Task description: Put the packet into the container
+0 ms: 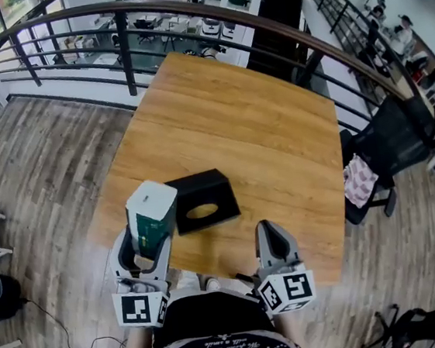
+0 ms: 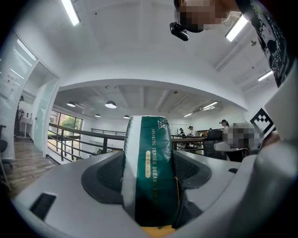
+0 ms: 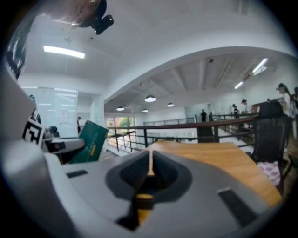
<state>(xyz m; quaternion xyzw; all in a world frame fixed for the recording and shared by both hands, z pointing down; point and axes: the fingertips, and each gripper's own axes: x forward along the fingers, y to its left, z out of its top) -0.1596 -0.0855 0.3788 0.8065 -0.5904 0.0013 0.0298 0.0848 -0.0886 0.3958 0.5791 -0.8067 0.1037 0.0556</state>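
My left gripper [image 1: 148, 236] is shut on a green and white packet [image 1: 151, 216], held upright above the table's near left edge. In the left gripper view the packet [image 2: 151, 169] fills the gap between the jaws. The black container [image 1: 202, 200], a flat box with an oval opening on top, lies on the wooden table [image 1: 252, 134] just right of the packet. My right gripper [image 1: 273, 242] is shut with nothing in it, near the table's front edge. In the right gripper view its jaws [image 3: 150, 163] meet, and the packet [image 3: 90, 141] shows at the left.
A dark metal railing [image 1: 184, 21] curves behind the table. A black chair [image 1: 390, 146] with a pink cloth [image 1: 359, 180] stands at the table's right. Wooden floor [image 1: 37, 166] lies to the left.
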